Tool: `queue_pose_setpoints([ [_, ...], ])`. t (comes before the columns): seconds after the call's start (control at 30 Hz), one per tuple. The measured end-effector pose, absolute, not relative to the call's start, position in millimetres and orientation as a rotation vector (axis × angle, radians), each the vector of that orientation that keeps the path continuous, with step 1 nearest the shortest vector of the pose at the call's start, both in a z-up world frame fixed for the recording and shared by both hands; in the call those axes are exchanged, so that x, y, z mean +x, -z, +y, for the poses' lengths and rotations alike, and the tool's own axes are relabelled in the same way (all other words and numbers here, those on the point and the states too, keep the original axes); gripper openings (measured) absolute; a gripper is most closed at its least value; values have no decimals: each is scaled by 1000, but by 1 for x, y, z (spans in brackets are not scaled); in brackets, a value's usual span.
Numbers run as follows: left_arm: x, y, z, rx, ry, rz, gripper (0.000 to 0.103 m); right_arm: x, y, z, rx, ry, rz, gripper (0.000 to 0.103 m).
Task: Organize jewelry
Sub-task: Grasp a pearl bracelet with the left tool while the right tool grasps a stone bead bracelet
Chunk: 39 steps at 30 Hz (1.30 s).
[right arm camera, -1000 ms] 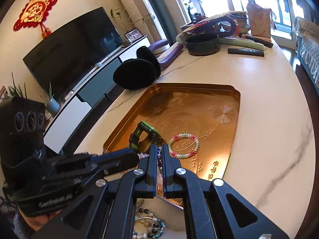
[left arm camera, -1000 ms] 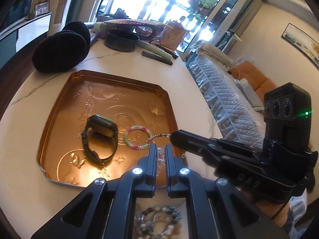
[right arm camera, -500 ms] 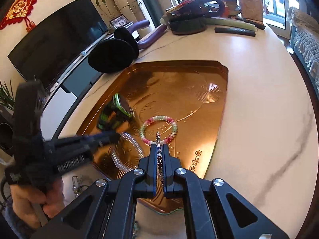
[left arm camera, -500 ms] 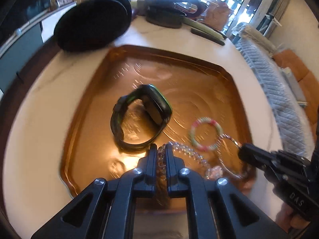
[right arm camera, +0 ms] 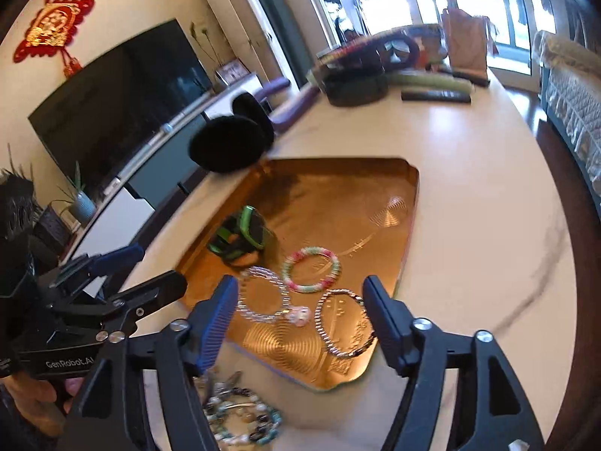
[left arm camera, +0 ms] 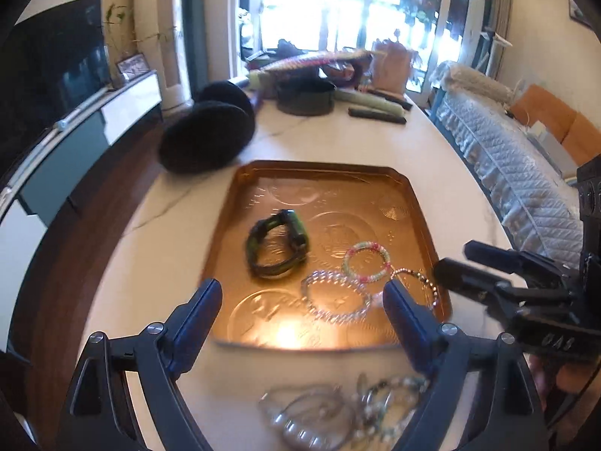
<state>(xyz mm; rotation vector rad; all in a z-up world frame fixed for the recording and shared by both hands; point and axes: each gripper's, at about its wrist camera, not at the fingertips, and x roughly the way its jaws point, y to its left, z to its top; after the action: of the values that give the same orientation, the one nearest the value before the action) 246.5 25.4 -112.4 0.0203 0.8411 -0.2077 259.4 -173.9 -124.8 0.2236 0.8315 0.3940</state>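
Note:
A copper tray (left arm camera: 225,240) (right arm camera: 411,203) lies on the marble table. In it lie a green-black watch (left arm camera: 276,244) (right arm camera: 240,235), a pink-green bead bracelet (left arm camera: 366,261) (right arm camera: 311,268), a clear crystal bracelet (left arm camera: 334,297) (right arm camera: 263,293) and a thin dark beaded bracelet (left arm camera: 417,285) (right arm camera: 343,323). A pile of loose bracelets (left arm camera: 338,409) (right arm camera: 240,421) lies on the table in front of the tray. My left gripper (left arm camera: 302,297) is open and empty above the tray's near edge. My right gripper (right arm camera: 300,300) is open and empty over the near bracelets.
Black round cushions (left arm camera: 210,135) (right arm camera: 229,143) sit past the tray's far left corner. A dark bowl (left arm camera: 306,97), a fan, a remote (left arm camera: 375,114) and a bag stand at the table's far end. A sofa (left arm camera: 518,173) runs along the right.
Both grippers have opened and pulled back. The crystal bracelet and the thin dark bracelet they held now lie in the tray beside the pink-green one.

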Motion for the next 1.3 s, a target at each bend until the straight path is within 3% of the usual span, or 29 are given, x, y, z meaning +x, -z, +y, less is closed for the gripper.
queue_pose_setpoints([
  [0.2,209,86,54,17,152,811,89,211,83,-159,133,-411,731,82],
  [0.27,198,90,63,32,135,830,91,196,76,-156,132,-478,726,91],
  [0.53,201,147,87,-59,144,1008,90,173,117,-151,-23,-496,829,90],
  [0.6,207,158,85,-66,152,1031,82,183,133,-160,42,-497,893,82],
  [0.63,209,162,83,-72,159,1038,71,187,140,-164,81,-499,925,68],
  [0.67,211,167,82,-82,181,1049,59,190,146,-168,105,-497,951,46],
  [0.73,215,174,78,-102,219,1072,39,199,162,-175,157,-483,1024,24],
  [0.77,216,179,76,-124,236,1087,31,202,168,-177,186,-494,1050,22],
  [0.83,217,182,72,-151,266,1096,27,207,177,-179,231,-524,1085,22],
  [1.1,226,195,61,-100,269,1131,27,212,192,-160,141,-537,1133,23],
  [1.3,226,189,61,-98,295,1106,18,211,187,-156,158,-562,1113,23],
])
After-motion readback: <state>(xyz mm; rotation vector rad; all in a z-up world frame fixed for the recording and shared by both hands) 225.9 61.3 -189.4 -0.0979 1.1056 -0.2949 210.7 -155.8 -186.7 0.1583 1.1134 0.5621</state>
